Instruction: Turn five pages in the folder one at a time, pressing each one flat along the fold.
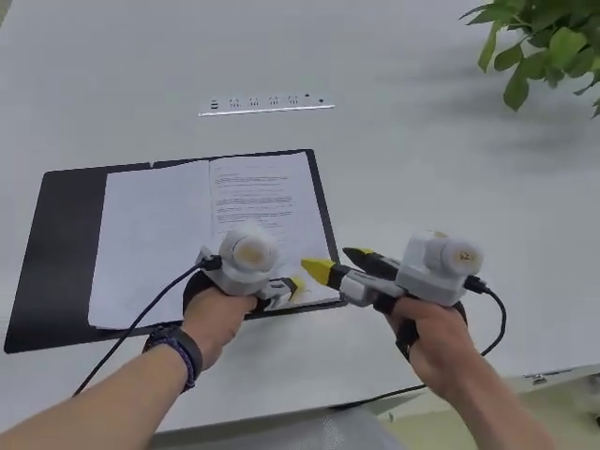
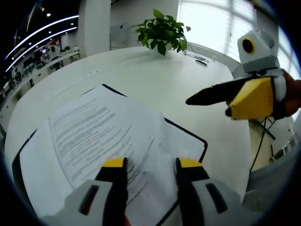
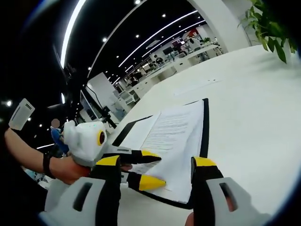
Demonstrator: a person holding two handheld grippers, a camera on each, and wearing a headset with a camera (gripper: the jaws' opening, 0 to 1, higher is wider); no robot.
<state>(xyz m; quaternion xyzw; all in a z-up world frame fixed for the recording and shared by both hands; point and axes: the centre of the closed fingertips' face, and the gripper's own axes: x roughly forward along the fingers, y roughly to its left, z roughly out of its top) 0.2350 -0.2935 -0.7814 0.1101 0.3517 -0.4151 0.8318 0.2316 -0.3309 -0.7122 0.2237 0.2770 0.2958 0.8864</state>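
Head view, folder: the folder (image 1: 56,272) lies open near the tabletop's (image 1: 422,150) near edge; printed right page (image 1: 267,192), blank sheets on the left.
Head view, fold: the fold (image 1: 210,220) has its long axis running from near edge to far edge.
Head view, grippers: the left gripper (image 1: 281,291) sits over the right page's near right corner. The right gripper (image 1: 337,262) is just beside it, off the folder, pointing in from the right-hand edge's side.
Head view, far side: power strip (image 1: 267,103); plant (image 1: 544,47) at the far right corner.
Left gripper view, fingers: the left gripper (image 2: 150,165) has its fingers moderately apart and empty, with print below them. Contact with the paper: cannot tell.
Left gripper view, extra: shows the page's free corner lying toward the right gripper (image 2: 221,99).
Right gripper view, fingers: the right gripper (image 3: 156,162) has its fingers wide and empty, aimed at that same corner.
Right gripper view, extra: shows the gap between the fingers of the left gripper (image 3: 153,169) side-on.
Judgement: the page must travel away from the right gripper, across the fold. The left is nearer the corner.
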